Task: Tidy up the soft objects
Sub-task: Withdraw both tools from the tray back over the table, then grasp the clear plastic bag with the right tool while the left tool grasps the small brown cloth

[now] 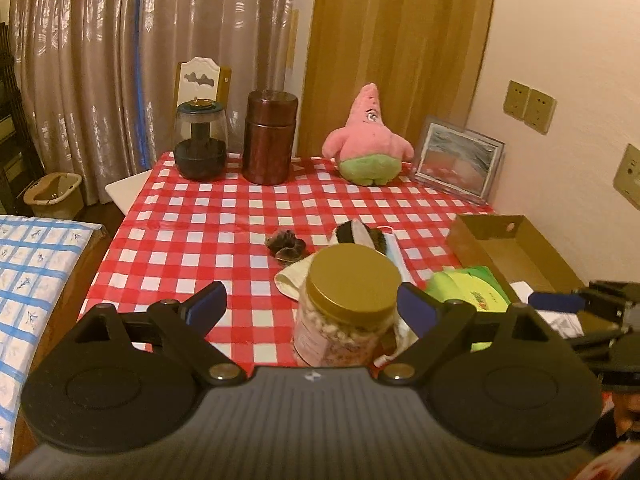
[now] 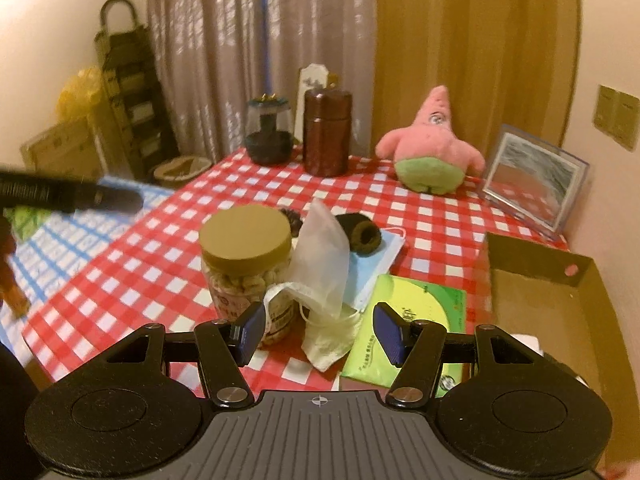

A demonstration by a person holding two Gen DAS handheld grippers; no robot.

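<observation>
A pink and green star plush [image 1: 368,140] [image 2: 434,148] sits at the back of the red checked table [image 1: 192,216] [image 2: 120,264]. A white face mask [image 2: 324,276], a blue face mask [image 2: 380,256], a black hair tie [image 2: 360,234] and a brown scrunchie [image 1: 286,246] lie mid-table beside a gold-lidded snack jar [image 1: 352,300] [image 2: 246,260]. A green tissue pack [image 2: 416,320] [image 1: 472,292] lies near an open cardboard box [image 1: 516,252] [image 2: 560,300]. My left gripper [image 1: 312,310] is open above the jar. My right gripper [image 2: 318,332] is open around the white mask's lower end.
A brown canister [image 1: 270,136] [image 2: 326,132], a dark glass jar [image 1: 200,140] [image 2: 268,132] and a picture frame [image 1: 458,158] [image 2: 534,180] stand along the back. A bed with a blue checked sheet [image 1: 36,280] lies left of the table. The wall is on the right.
</observation>
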